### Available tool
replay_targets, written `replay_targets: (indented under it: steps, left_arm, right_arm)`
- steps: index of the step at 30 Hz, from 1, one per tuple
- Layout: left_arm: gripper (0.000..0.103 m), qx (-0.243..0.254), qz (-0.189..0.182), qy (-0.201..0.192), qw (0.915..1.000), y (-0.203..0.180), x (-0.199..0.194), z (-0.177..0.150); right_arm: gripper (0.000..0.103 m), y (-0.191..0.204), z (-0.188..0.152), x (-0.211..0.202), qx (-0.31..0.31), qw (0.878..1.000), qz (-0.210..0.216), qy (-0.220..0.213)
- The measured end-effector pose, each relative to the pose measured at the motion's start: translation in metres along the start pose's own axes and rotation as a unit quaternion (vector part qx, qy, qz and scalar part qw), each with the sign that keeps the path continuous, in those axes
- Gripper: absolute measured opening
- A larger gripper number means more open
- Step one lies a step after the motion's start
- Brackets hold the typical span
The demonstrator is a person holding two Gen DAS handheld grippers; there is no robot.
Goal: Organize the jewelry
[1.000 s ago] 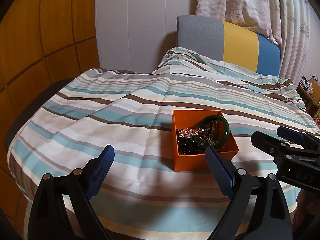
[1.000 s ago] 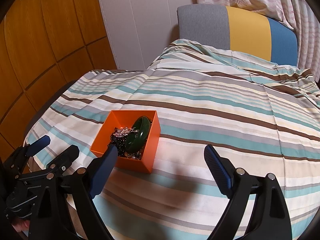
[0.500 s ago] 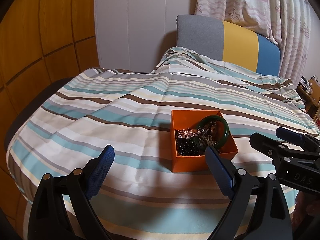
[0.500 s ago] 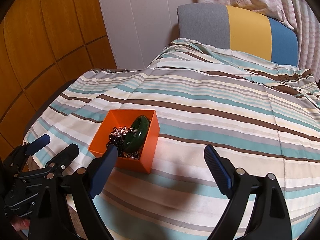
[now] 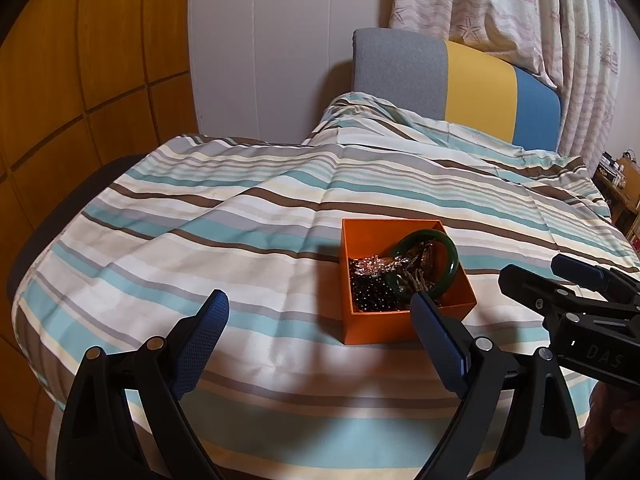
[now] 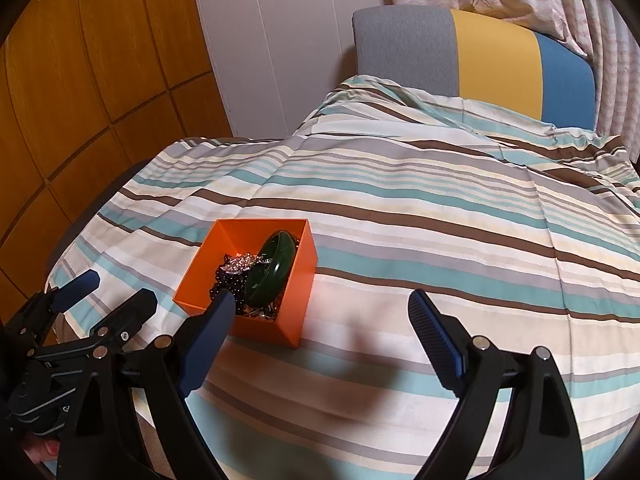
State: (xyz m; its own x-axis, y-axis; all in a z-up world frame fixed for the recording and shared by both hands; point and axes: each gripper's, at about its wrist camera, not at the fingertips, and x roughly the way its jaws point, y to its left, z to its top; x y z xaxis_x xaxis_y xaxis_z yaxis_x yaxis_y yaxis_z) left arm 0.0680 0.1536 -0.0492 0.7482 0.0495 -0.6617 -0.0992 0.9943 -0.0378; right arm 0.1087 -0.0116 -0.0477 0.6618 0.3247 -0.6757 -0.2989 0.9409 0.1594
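An orange box (image 5: 404,322) (image 6: 294,260) sits on the striped bedspread. Inside it lie a dark green bangle (image 5: 450,266) (image 6: 276,272), a silver sparkly piece (image 5: 374,266) (image 6: 240,263) and black beads (image 5: 372,292) (image 6: 224,286). My left gripper (image 5: 320,312) hovers open just in front of the box, whose near right corner is behind its right finger. My right gripper (image 6: 320,312) is open too, with the box by its left finger. Each gripper also shows at the edge of the other's view: the right gripper (image 5: 536,280) and the left gripper (image 6: 116,292).
The striped bedspread (image 5: 240,216) (image 6: 440,216) covers the whole bed and drops off at the left and near edges. A grey, yellow and blue headboard (image 5: 472,76) stands at the back, with wooden wall panels (image 5: 80,80) on the left and curtains (image 5: 520,12) on the right.
Both grippers have drifted slightly; the box sits a little lower and further left in both views. Both stay open, and the box's contents have not moved.
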Motion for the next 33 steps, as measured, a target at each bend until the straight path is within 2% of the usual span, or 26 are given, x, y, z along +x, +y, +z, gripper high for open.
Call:
replay_targets:
  steps: [33]
  left_arm:
    - [0.091, -0.012, 0.006, 0.008, 0.9999, 0.0035, 0.0012, -0.0022]
  right_arm:
    - [0.088, -0.002, -0.0011, 0.0075, 0.002, 1.0, 0.001, 0.007]
